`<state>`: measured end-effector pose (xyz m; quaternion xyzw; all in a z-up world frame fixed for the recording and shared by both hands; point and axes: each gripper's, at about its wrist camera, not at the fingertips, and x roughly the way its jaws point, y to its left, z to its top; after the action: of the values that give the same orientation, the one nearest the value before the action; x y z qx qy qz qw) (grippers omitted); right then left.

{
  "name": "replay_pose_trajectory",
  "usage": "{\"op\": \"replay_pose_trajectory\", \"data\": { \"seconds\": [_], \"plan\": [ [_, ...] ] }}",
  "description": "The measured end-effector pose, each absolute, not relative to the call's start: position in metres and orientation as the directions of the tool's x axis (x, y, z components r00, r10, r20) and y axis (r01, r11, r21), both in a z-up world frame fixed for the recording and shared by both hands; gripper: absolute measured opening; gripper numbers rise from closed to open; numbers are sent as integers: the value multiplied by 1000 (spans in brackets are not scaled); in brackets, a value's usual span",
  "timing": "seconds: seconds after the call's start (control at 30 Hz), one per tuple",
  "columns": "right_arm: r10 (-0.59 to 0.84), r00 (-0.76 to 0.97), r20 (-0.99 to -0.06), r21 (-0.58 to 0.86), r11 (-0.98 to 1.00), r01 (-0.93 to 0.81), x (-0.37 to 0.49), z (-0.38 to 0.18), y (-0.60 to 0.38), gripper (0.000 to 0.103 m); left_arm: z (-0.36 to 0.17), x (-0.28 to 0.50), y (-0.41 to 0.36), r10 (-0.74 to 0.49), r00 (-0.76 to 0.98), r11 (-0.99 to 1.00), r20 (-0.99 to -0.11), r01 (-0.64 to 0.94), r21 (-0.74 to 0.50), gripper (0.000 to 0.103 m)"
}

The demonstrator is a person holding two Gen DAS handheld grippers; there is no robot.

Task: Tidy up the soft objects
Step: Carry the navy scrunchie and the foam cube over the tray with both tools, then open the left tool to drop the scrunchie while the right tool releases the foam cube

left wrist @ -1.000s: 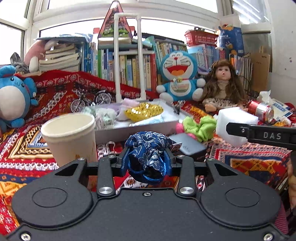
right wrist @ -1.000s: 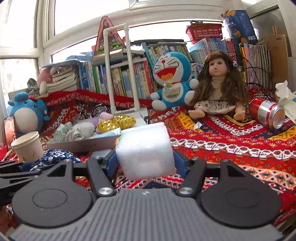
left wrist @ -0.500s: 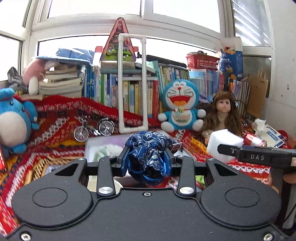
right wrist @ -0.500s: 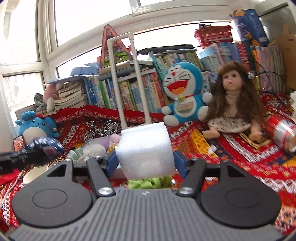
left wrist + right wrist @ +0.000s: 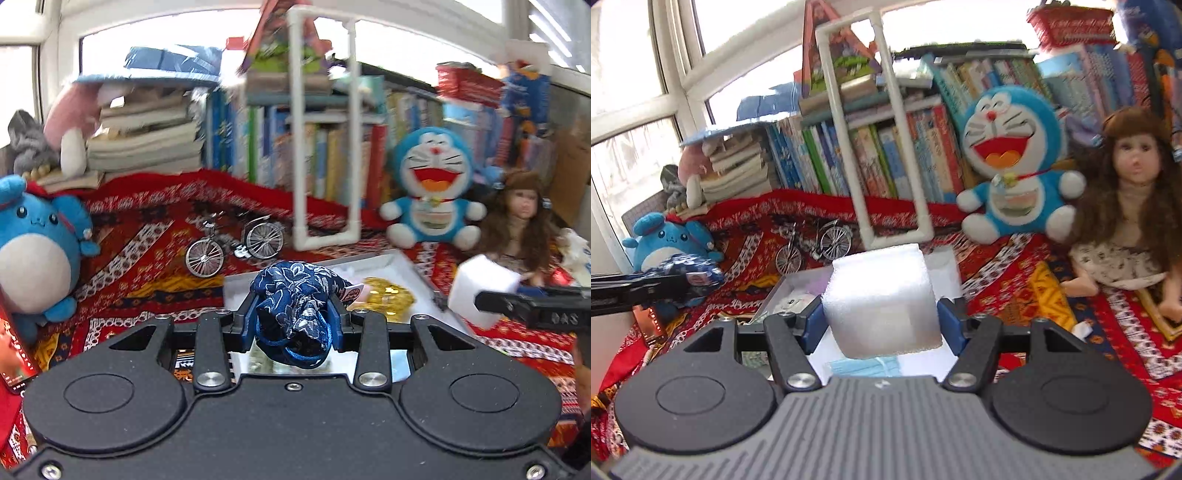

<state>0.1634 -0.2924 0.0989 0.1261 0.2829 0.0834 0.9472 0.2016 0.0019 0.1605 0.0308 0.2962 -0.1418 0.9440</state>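
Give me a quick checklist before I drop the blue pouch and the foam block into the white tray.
1. Left gripper shut on the blue pouch: ok.
2. Right gripper shut on the foam block: ok.
3. Pouch over the white tray: ok.
4. Foam block over the tray: ok, tray floor shows beneath it in the right wrist view.
5. Free room in the tray: cannot tell; the gold piece and blue mask already lie inside.
6. Grippers apart from each other: ok.
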Motion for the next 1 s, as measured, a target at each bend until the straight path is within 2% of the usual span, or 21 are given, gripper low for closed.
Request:
{"op": "replay_pose_trajectory", "data": {
  "seconds": [0.27, 0.5, 0.77, 1.0],
  "plan": [
    [225, 758, -612, 274, 960, -64, 204, 78, -279, 67, 119, 257, 5, -194, 708, 971, -678, 238, -30, 35],
    [218, 705, -675, 264, 963, -45, 229, 62, -272, 67, 90, 288, 5, -196, 636, 967, -746, 250, -41, 35],
    [206, 661, -721, 243, 969, -37, 248, 46, -262, 64, 68, 310, 7, -214, 606, 967, -766, 241, -80, 35],
    [211, 656, -725, 259, 966, -24, 262, 39, -260, 63, 62, 324, 7, -221, 590, 966, -776, 239, -93, 36]
  ]
}}
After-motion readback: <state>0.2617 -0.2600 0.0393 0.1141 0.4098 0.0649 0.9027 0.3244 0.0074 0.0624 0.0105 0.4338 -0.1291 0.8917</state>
